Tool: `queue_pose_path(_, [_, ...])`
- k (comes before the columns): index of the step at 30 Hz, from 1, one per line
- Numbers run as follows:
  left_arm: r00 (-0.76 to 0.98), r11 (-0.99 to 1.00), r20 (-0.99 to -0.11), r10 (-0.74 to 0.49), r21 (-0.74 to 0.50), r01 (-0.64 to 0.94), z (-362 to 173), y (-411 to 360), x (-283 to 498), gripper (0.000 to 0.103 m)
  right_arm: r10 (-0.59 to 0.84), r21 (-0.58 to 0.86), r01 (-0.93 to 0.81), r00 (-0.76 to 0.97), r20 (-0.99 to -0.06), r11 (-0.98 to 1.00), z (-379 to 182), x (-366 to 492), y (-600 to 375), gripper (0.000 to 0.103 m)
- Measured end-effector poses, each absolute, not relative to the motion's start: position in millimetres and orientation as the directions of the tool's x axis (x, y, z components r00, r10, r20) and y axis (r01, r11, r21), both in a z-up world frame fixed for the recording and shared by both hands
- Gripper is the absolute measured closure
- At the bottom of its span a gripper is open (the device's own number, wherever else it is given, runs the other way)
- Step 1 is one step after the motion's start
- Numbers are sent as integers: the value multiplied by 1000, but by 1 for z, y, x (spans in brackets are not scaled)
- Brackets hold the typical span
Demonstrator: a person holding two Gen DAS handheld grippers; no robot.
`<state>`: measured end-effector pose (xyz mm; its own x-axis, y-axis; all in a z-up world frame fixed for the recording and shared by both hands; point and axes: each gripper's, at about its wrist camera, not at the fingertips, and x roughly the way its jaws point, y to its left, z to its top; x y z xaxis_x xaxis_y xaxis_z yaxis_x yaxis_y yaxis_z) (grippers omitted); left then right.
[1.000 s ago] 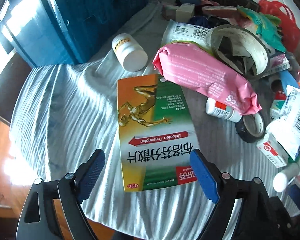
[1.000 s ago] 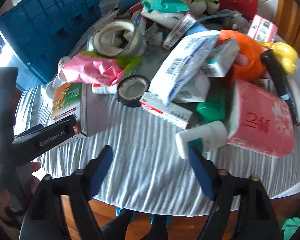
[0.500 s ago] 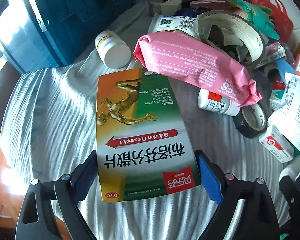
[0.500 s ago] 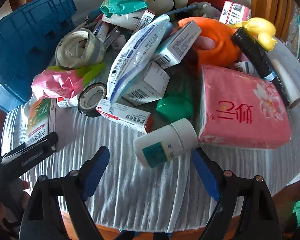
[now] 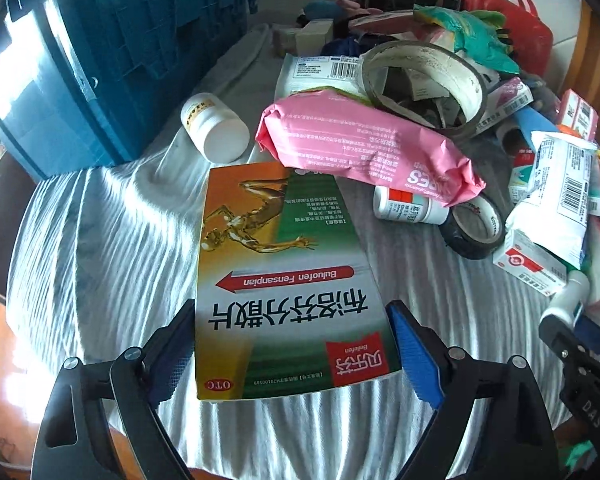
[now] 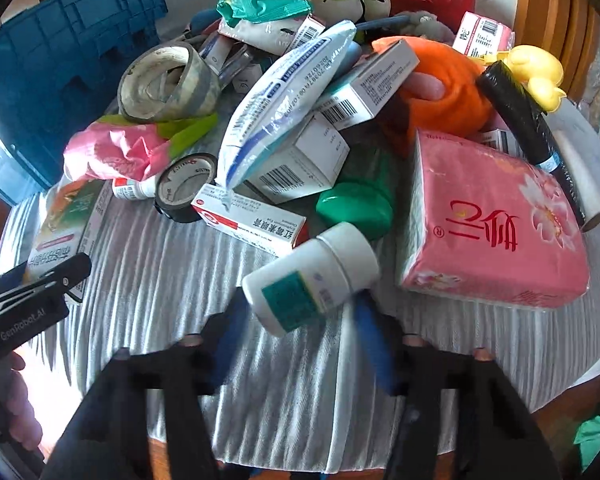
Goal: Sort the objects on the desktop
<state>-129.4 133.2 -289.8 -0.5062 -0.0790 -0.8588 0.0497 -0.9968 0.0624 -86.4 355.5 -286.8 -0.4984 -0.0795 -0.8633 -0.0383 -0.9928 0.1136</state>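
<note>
A flat orange-and-green medicine box point(image 5: 284, 280) lies on the white ribbed cloth. My left gripper point(image 5: 292, 356) straddles its near end, blue pads on both long sides, touching or nearly so. The box also shows in the right wrist view point(image 6: 66, 220), with the left gripper's black body point(image 6: 32, 304) over it. A white pill bottle with a teal label point(image 6: 312, 276) lies on its side. My right gripper point(image 6: 300, 344) is blurred, its blue pads either side of the bottle's base, still apart from it.
A blue crate point(image 5: 100, 52) stands at the back left. A pink pack point(image 5: 364, 148), a white bottle point(image 5: 216, 128), black tape point(image 5: 476, 228), a big tape roll point(image 5: 420, 84), a pink tissue pack point(image 6: 492, 220), boxes and toys crowd the table. The table edge is close below both grippers.
My left gripper moved forward until its pads came around the medicine box's near end. My right gripper moved toward the teal-label bottle and its jaws narrowed around it.
</note>
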Motion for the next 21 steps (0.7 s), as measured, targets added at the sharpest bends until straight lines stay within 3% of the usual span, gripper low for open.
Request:
queue_pose_path(10, [-500, -998, -864, -64, 56, 31, -283, 133, -120, 12, -103, 135, -26, -503, -858, -991, -278, -85, 353, 63])
queue_pose_path(12, [-499, -998, -864, -61, 54, 28, -282, 135, -117, 12, -94, 135, -45, -510, -855, -990, -277, -87, 356, 51])
queue_pose_path(13, [-497, -998, -865, -59, 53, 27, -281, 136, -116, 12, -84, 126, -46, -514, -854, -991, -277, -88, 357, 33])
queue_pose_path(14, [-495, -998, -867, -58, 51, 27, -282, 136, -116, 12, -75, 116, -47, -518, -852, -992, -276, -90, 358, 22])
queue_pose_path(21, [-472, -999, -880, -50, 40, 31, -290, 144, -111, 12, -90, 87, 32, -519, -850, -996, -285, -101, 358, 22])
